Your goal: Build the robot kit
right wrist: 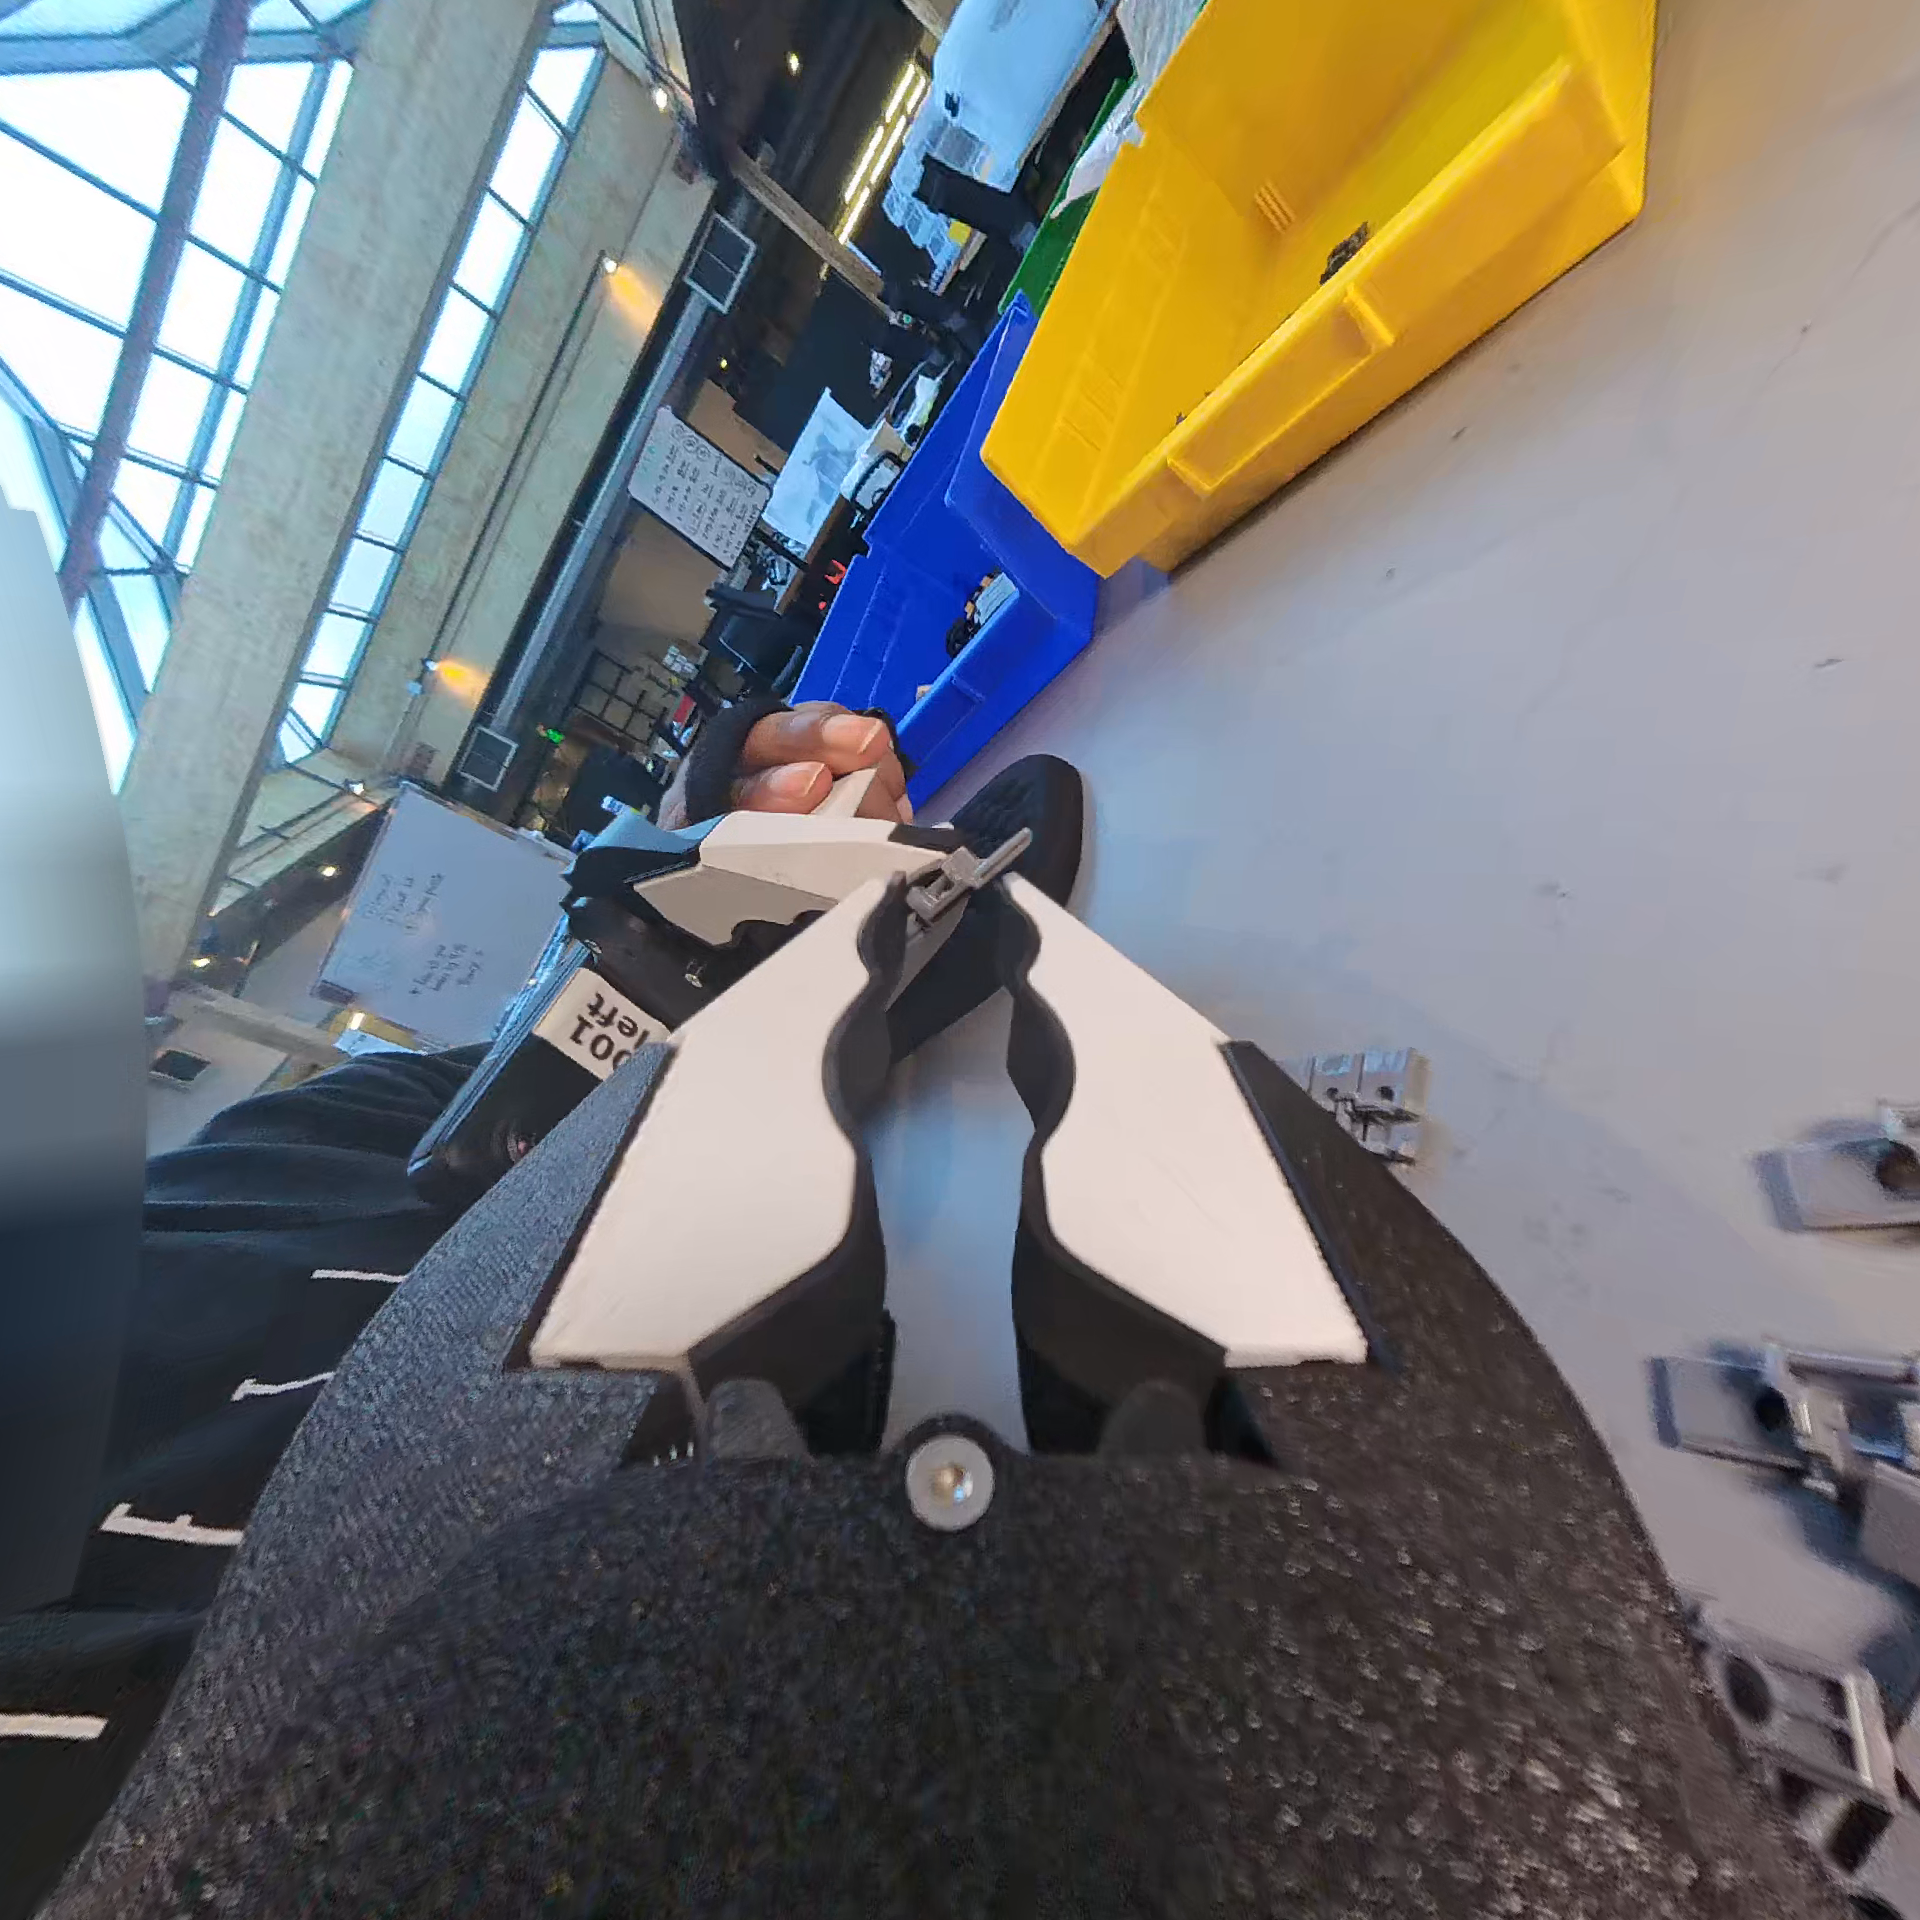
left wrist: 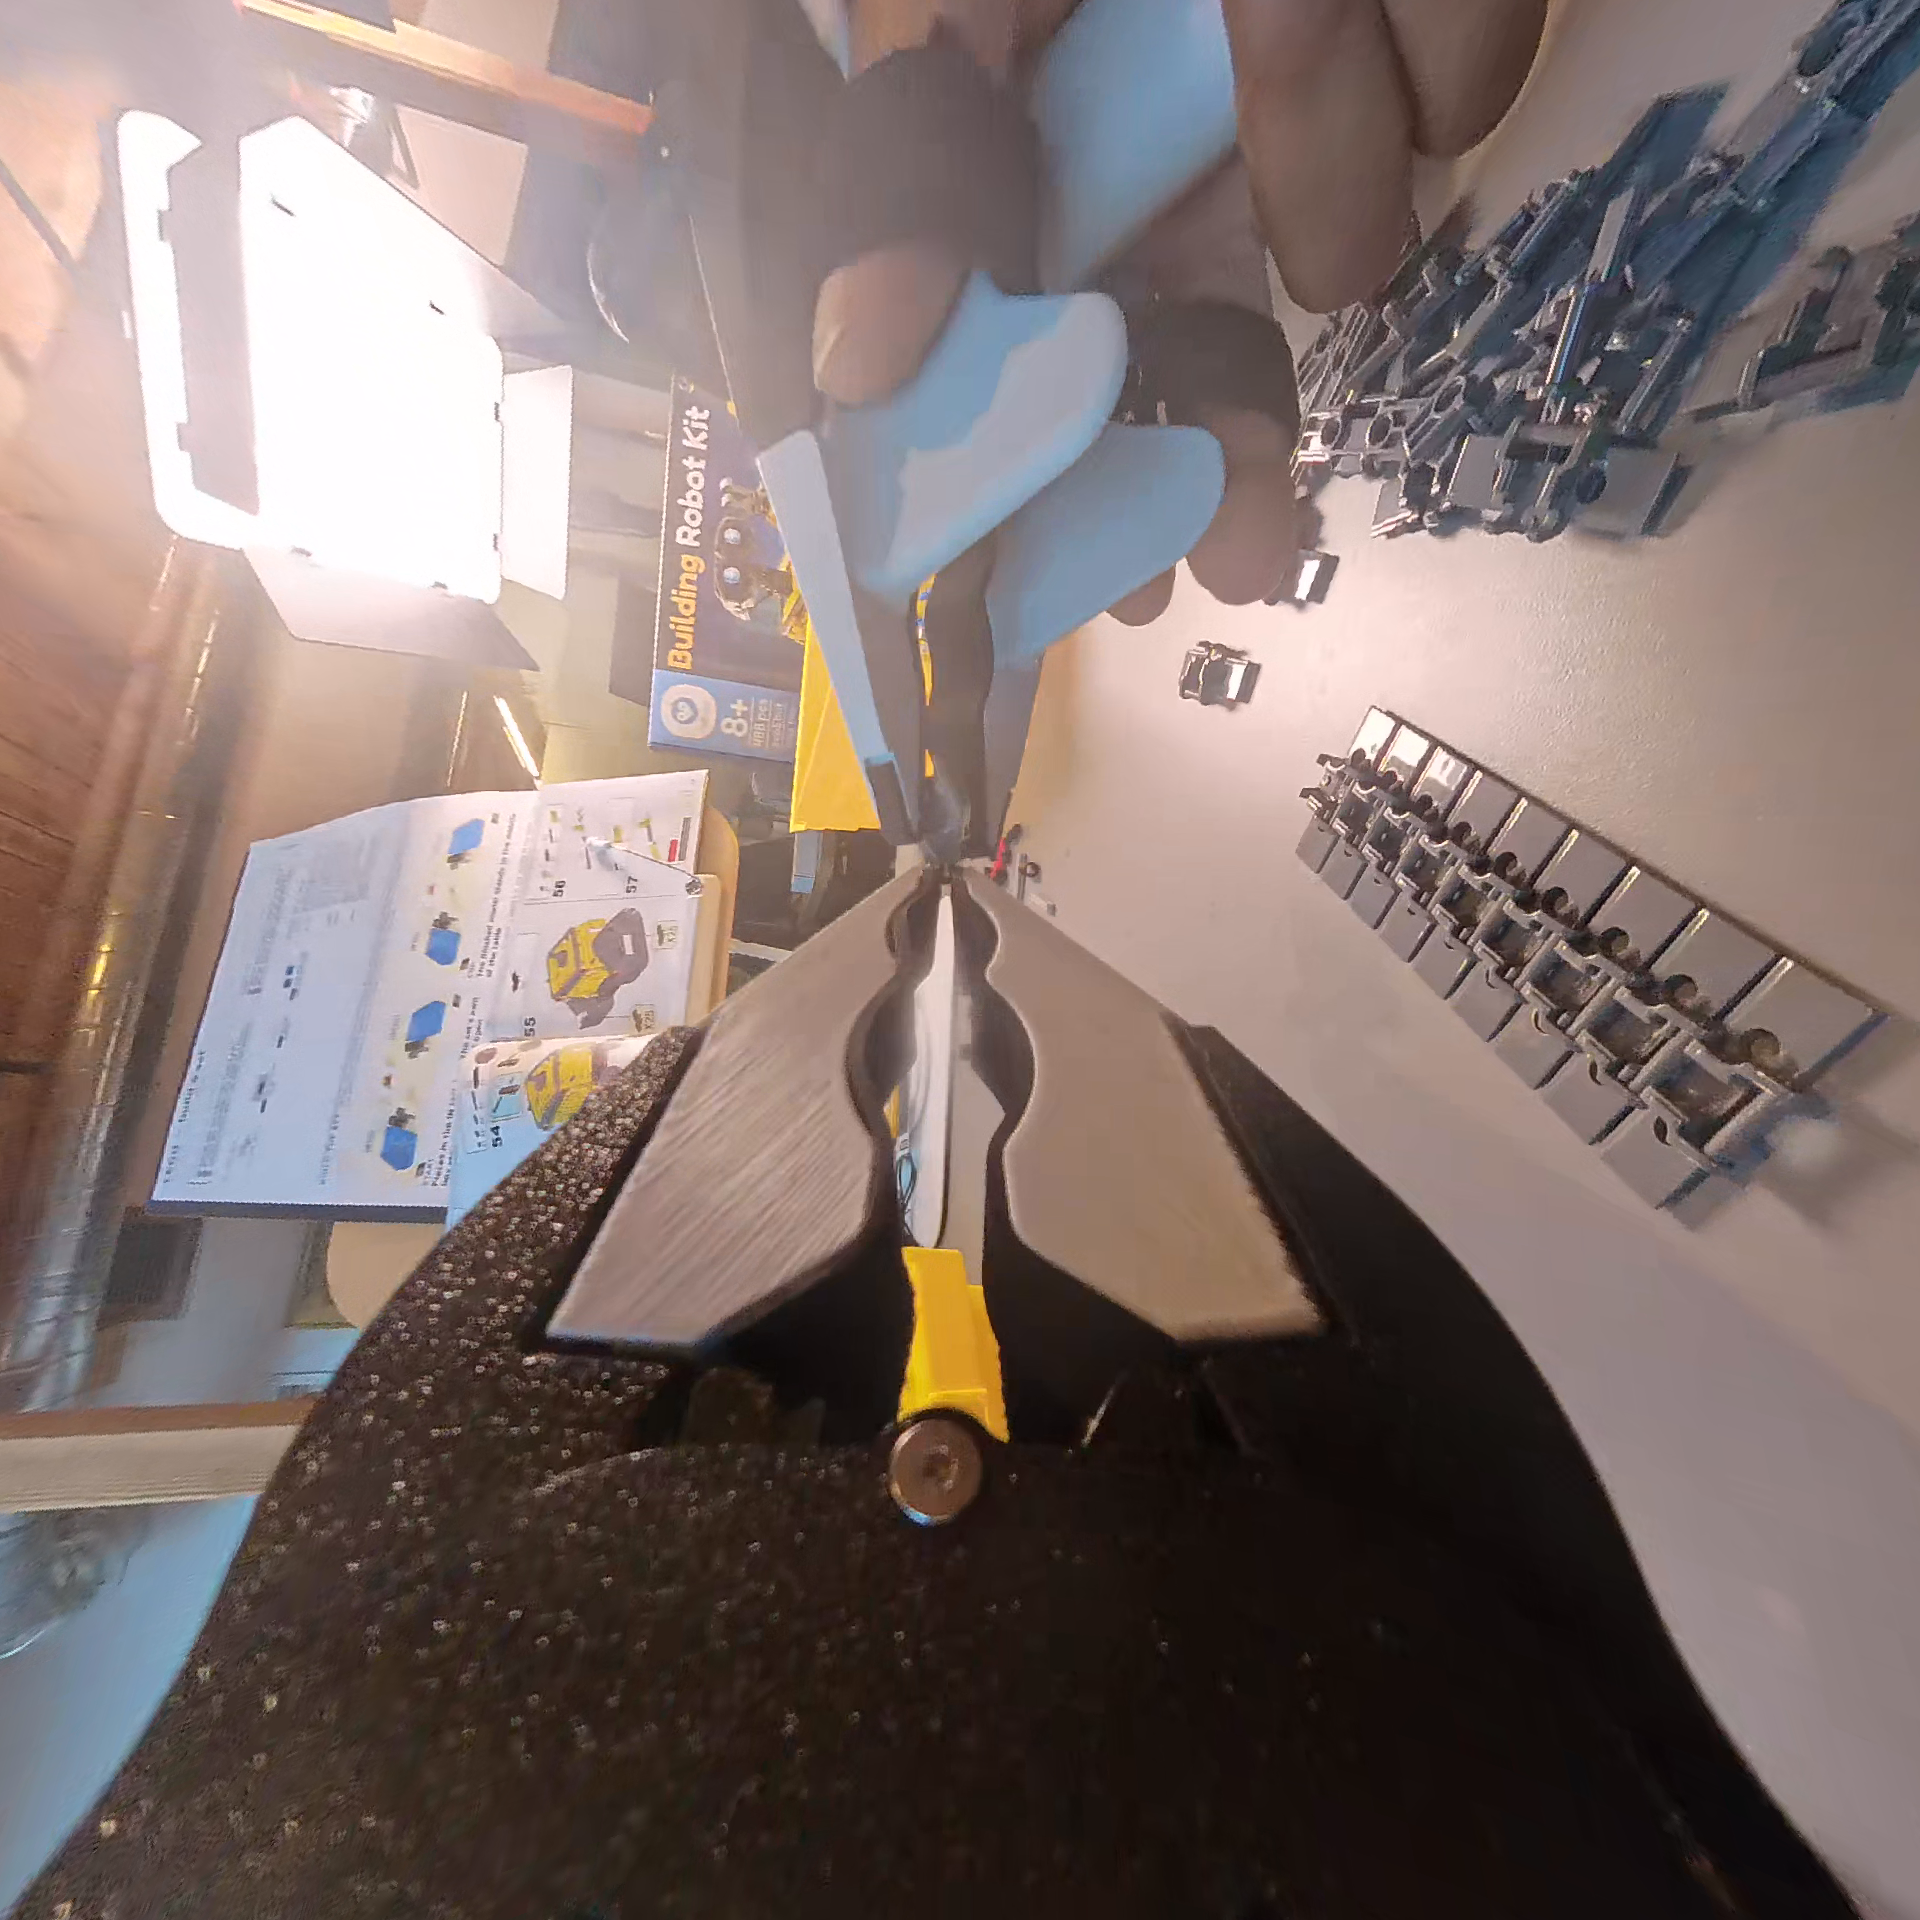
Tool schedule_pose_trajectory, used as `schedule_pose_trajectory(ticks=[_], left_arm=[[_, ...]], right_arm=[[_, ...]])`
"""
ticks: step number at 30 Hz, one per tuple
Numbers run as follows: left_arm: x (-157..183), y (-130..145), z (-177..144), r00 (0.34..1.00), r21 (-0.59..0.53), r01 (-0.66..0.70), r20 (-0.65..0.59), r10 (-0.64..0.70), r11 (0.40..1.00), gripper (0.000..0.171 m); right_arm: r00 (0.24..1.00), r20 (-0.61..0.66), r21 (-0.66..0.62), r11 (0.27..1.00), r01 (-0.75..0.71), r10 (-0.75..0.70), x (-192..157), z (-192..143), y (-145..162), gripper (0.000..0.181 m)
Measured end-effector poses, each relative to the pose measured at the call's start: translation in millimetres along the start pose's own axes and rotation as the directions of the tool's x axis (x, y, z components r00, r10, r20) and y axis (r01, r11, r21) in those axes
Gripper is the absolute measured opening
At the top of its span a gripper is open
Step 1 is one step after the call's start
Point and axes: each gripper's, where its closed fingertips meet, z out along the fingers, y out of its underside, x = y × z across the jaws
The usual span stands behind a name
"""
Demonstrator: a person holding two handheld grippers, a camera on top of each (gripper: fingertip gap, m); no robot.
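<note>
A yellow bin (right wrist: 1340, 281) and a blue bin (right wrist: 956, 613) stand on the white table (right wrist: 1507, 831), with rows of grey building pieces (left wrist: 1579, 966) nearby. Both grippers meet tip to tip: the right gripper (right wrist: 951, 891) is clamped on a small grey pin piece (right wrist: 966, 873), and the left gripper (left wrist: 943, 875) is pinched together on a small dark part (left wrist: 940, 826)

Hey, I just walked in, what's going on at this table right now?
A person holds a claw in each hand, tip to tip above a white table. The right claw is shut on a small grey toy-brick piece. The left claw is closed on a small dark piece, too blurred to identify. A row of grey brick parts lies on the table, with an open instruction booklet, a yellow bin and a blue bin nearby.
</note>
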Motion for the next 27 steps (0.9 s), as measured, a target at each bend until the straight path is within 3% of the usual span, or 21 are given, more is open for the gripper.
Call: schedule_pose_trajectory(ticks=[9,12,14,17,19,20,22,27], left_arm=[[4,1,2,1.000,-0.004,0.008,-0.022,-0.008,1.000,0.000],[6,3,3,0.987,0.020,0.140,-0.080,-0.138,0.990,0.000],[12,6,3,0.909,0.024,0.370,-0.215,-0.357,0.929,0.005],[27,2,0,0.644,-0.048,0.669,-0.460,-0.611,0.742,0.004],[42,1,-2,0.479,-0.155,0.738,-0.565,-0.672,0.656,0.010],[51,1,-3,0.428,-0.201,0.741,-0.593,-0.681,0.641,0.010],[70,2,-3,0.390,-0.280,0.702,-0.618,-0.682,0.655,0.010],[87,3,-3,0.401,-0.337,0.629,-0.631,-0.664,0.700,0.011]], right_arm=[[1.000,-0.009,-0.079,0.997,0.011,-0.011,5,-4,2,0.014],[0.995,-0.058,-0.149,0.987,0.067,-0.076,12,-6,1,0.009],[0.965,-0.160,-0.265,0.951,0.162,-0.209,31,-13,3,0.008],[0.857,-0.275,-0.523,0.816,0.247,-0.436,63,-27,15,0.008],[0.828,-0.271,-0.624,0.745,0.237,-0.491,70,-29,25,0.008],[0.823,-0.265,-0.655,0.720,0.230,-0.503,71,-28,29,0.008],[0.806,-0.262,-0.703,0.677,0.217,-0.530,75,-27,33,0.008],[0.802,-0.279,-0.748,0.643,0.163,-0.528,82,-28,37,0.008]])
